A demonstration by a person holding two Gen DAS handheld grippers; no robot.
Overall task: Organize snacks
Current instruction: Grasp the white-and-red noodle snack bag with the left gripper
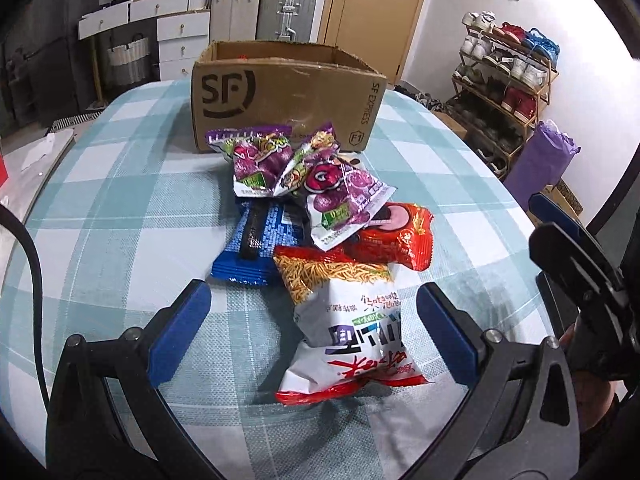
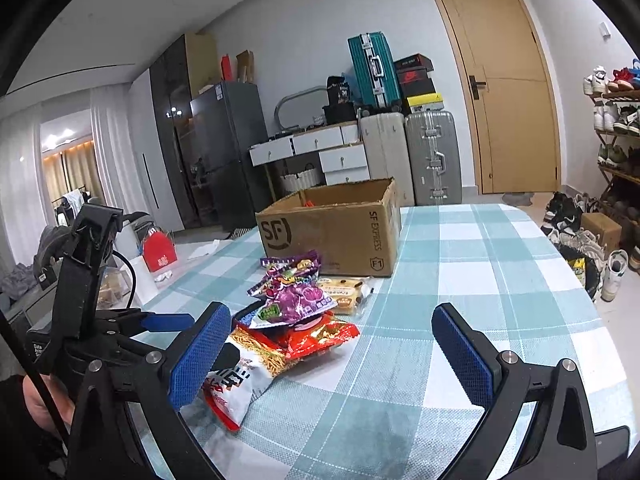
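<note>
1. The snacks lie in a loose heap on the checked desk (image 1: 120,208), near its middle and just in front of an open cardboard box (image 1: 288,96) printed "SF".
2. Closest to the near edge is a white noodle-snack bag (image 1: 352,320) with red ends and a picture of fried strands; it is puffy and lies flat.
3. Behind it a red packet (image 1: 404,240) and a blue packet (image 1: 260,244) lie side by side, the red partly under the white bag.
4. Two purple packets (image 1: 304,172) lean on top of those, nearest the box.
5. From the right wrist view, a pale wrapped cake (image 2: 346,292) lies beside the heap, towards the box.
6. The left tool (image 1: 312,320) is spread wide, its blue pads on either side of the white bag without touching it; it grips nothing.
7. The right tool (image 2: 332,356) is also wide apart and holds nothing, standing over bare cloth just beside the heap; its left pad overlaps the white bag in view, and contact cannot be told.
</note>
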